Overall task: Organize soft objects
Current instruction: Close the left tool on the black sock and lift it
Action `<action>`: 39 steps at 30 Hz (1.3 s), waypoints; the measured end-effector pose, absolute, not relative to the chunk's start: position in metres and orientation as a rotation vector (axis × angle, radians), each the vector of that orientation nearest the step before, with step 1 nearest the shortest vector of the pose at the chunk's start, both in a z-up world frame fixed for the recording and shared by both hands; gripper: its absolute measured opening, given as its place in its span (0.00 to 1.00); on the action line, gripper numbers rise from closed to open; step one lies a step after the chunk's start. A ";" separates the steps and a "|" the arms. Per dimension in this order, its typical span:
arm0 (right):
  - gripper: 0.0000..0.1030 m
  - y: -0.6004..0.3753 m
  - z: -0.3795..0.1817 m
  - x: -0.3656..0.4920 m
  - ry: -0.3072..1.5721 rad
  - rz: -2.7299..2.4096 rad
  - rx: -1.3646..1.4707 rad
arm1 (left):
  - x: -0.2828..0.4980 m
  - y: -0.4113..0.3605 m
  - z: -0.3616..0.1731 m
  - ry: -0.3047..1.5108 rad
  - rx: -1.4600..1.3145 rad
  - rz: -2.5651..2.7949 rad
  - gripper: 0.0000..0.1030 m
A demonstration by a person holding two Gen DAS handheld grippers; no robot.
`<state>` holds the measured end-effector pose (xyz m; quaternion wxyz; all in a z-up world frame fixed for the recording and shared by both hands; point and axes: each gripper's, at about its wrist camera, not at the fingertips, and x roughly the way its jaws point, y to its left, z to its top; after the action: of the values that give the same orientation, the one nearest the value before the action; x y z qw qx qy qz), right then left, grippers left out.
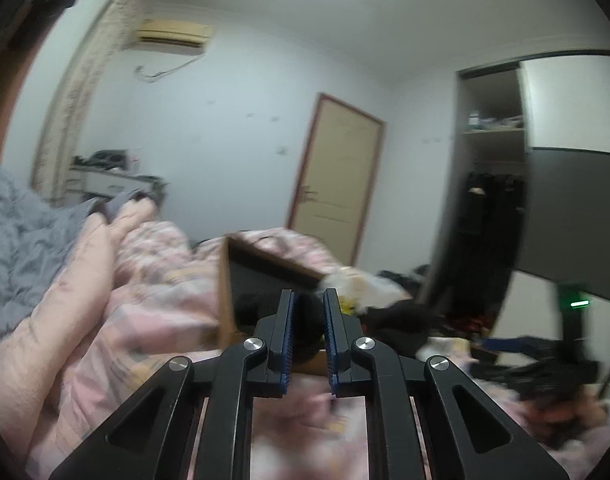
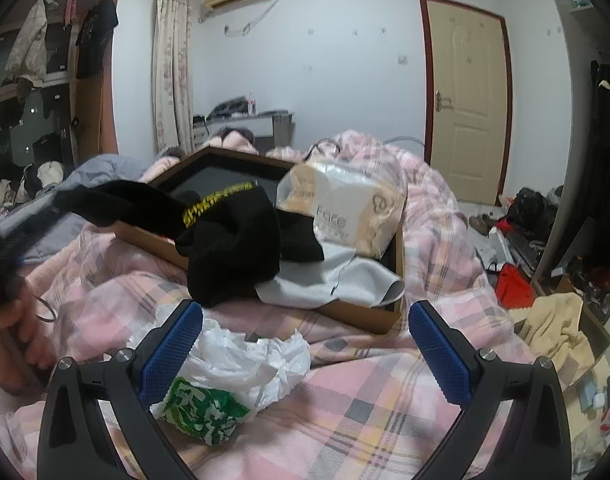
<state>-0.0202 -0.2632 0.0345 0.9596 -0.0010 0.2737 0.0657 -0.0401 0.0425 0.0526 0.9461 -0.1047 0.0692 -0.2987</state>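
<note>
Black garment [image 2: 225,236] draped over box [image 2: 361,316] (blurred elsewhere).

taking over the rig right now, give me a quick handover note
Left gripper: shut, aimed at the cardboard box; blur hides whether it pinches any dark cloth.
Right gripper: open, empty, above the white plastic bag on the pink quilt.
Done: tissue pack and grey cloth lie in the box.
Left: the black garment hangs over the box rim and likely needs tucking in; the bag is still out.
</note>
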 end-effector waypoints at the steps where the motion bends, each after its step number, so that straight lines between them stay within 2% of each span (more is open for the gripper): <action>1: 0.99 -0.262 0.030 -0.014 0.601 0.142 0.000 | -0.048 0.044 0.059 0.122 -0.204 -0.630 0.09; 6: 0.99 -0.260 0.007 0.015 0.821 0.179 0.022 | -0.082 0.050 0.094 0.050 -0.146 -0.684 0.09; 9: 0.99 -0.266 -0.005 0.025 0.931 0.222 0.083 | -0.083 0.049 0.104 0.146 -0.120 -0.775 0.09; 15: 0.99 -0.262 -0.007 0.025 0.972 0.218 0.063 | -0.052 0.022 0.072 0.446 -0.095 -0.928 0.09; 20: 1.00 -0.263 -0.005 0.025 0.975 0.221 0.074 | -0.035 0.004 0.042 0.574 -0.028 -0.901 0.09; 33: 1.00 -0.274 -0.010 0.037 0.978 0.224 0.085 | -0.029 -0.030 0.009 0.602 0.147 -0.790 0.10; 39: 1.00 -0.273 -0.010 0.036 0.977 0.223 0.084 | -0.026 -0.033 0.007 0.601 0.137 -0.792 0.10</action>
<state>0.0357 -0.2729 -0.0096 0.8761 0.0404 0.4683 0.1070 -0.0262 -0.0329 0.0069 0.8766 0.0658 0.2880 -0.3798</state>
